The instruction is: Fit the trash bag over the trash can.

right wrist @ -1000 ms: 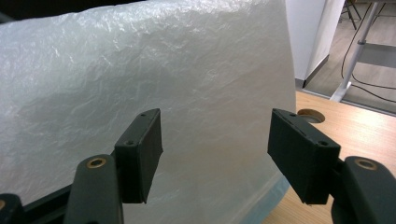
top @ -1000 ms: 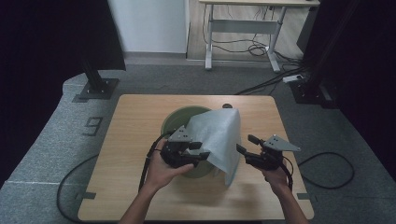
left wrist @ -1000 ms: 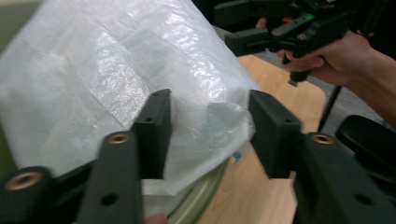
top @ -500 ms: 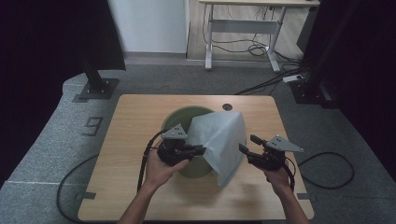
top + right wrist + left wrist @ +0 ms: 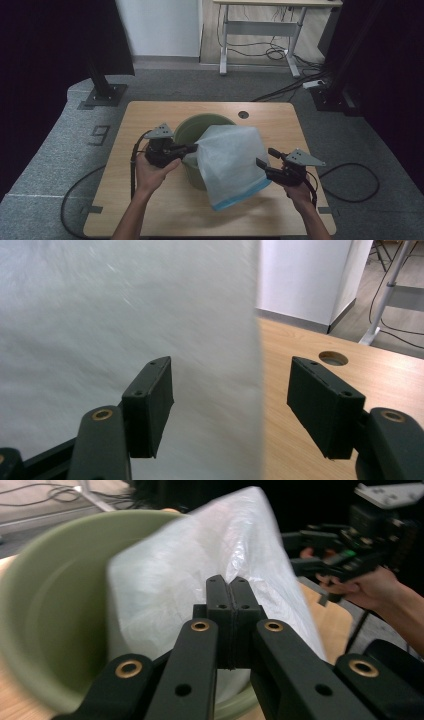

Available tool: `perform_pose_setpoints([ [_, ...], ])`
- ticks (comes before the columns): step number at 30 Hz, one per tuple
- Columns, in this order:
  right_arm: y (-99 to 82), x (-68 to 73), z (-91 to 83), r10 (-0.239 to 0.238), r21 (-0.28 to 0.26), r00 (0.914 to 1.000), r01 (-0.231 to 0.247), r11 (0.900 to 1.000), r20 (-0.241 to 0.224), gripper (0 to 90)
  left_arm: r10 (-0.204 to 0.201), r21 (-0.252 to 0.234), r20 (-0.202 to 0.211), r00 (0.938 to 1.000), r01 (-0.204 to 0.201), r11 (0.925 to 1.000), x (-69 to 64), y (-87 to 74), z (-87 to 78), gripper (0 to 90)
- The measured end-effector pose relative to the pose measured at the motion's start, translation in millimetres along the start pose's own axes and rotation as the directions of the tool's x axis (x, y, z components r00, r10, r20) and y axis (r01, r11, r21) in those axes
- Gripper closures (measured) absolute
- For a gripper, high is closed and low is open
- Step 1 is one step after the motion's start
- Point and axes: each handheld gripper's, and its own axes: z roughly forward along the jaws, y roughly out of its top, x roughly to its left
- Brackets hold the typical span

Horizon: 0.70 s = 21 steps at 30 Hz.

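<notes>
Pinching the bag's [image 5: 231, 162] left edge over the bin [image 5: 192, 131], your left gripper [image 5: 192, 148] has just closed fully on the film. Your right gripper [image 5: 264, 163] stands wide open at the bag's right edge, gripping nothing. No legible writing on either.

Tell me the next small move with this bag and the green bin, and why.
Probably bring the right gripper onto the near edge of the white plastic bag and close. Its jaws stand open just short of that edge, while the left gripper is already shut on the other side, over the green bin. Two grips would let the mouth spread.
</notes>
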Motion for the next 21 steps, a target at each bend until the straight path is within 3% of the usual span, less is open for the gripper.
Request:
perform_pose_setpoints([
  [6, -10.9, 3.7, -6.3, -0.001, -0.027, 0.9988, 0.0, 0.9996, -0.05, 33.2, -0.065, -0.024, -0.017, 0.9977, 0.065, 0.9976, 18.8, -10.0, -9.2, 89.8],
  [12, -24.3, 9.6, -5.4, -0.006, -0.007, 0.9955, 0.005, 1.0, -0.095, 35.6, -0.078, -0.027, -0.019, 0.9968, 0.078, 0.9966, 22.9, -12.6, -9.0, 89.8],
  [18, -28.9, 11.9, -1.1, -0.006, 0.007, 0.9891, 0.007, 0.9999, -0.147, 56.2, -0.077, -0.027, -0.02, 0.9968, 0.076, 0.9967, 22.6, -12.0, -8.7, 89.7],
  [21, -30.2, 14.4, 1.3, -0.013, 0.025, 0.9889, 0.017, 0.9996, -0.148, 68.8, -0.075, -0.035, -0.019, 0.997, 0.075, 0.9966, 21.0, -13.3, -7.2, 89.7],
])
